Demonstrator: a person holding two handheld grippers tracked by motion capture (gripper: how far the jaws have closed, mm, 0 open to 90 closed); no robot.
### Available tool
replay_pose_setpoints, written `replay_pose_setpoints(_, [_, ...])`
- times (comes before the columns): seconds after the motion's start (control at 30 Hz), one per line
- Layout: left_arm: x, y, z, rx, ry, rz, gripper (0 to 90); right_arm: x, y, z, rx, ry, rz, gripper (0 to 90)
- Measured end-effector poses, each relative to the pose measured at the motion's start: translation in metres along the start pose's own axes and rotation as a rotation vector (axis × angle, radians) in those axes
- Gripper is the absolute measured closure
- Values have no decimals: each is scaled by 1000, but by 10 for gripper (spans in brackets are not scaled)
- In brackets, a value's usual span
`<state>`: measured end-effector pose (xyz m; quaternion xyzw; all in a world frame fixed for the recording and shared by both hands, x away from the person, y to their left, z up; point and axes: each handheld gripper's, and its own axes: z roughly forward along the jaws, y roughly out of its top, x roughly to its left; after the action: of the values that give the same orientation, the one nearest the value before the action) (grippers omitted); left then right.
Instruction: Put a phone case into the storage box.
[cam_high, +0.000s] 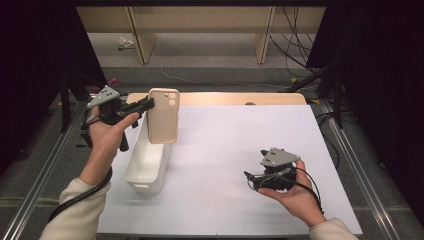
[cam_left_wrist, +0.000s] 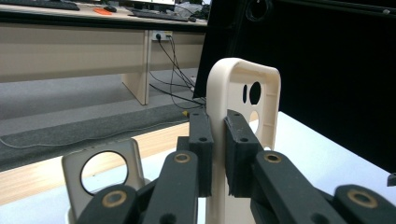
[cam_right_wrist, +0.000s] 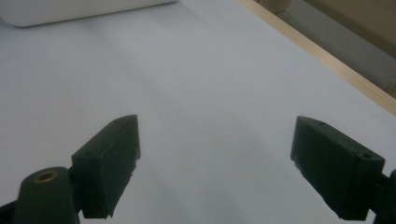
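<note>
In the high view, the left gripper (cam_high: 145, 106) is raised at the table's left rear corner, its jaws clamped on the edge of a cream phone case (cam_high: 163, 116). The case hangs upright, camera cutout at the top, over the far end of a white bin (cam_high: 145, 167) that stands on the white table (cam_high: 230, 150). The right gripper (cam_high: 251, 178) rests low in the right hand (cam_high: 295, 195) near the table's front right, well apart from the case and bin, pointing left. In the left gripper view, the two black pads (cam_left_wrist: 201, 140) pinch the case (cam_left_wrist: 243, 93) by its side wall, one pad on each face, with the camera holes showing above the jaws; a second, grey case (cam_left_wrist: 100, 172) with a round hole stands lower left, in the bin. In the right gripper view, the right gripper (cam_right_wrist: 215, 158) has its jaws spread wide with nothing between them, hovering over bare table (cam_right_wrist: 210, 84); the bin's (cam_right_wrist: 79, 9) white wall shows at the top left.
</note>
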<state>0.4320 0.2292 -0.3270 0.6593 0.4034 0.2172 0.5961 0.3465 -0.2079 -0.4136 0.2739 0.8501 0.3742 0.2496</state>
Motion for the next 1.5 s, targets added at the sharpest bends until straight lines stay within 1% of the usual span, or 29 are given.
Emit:
replay_pose_setpoints(0.33, [10, -1, -4, 0, 22, 3, 825, -1, 0, -1, -6, -4, 2, 165])
replay_pose_setpoints(0.5, [16, -3, -5, 0, 35, -2, 825, -1, 0, -1, -7, -4, 3, 165])
replay_pose_setpoints(0.93, [26, -6, -5, -5, 54, 4, 824, -1, 0, -1, -9, -5, 3, 165])
replay_pose_setpoints(1.23, [31, -8, -3, -2, 62, 20, 825, -1, 0, -1, -9, -5, 11, 165])
replay_pose_setpoints(1.5, [37, -13, 3, -9, 65, 19, 824, -2, -1, -3, -8, -10, 18, 165])
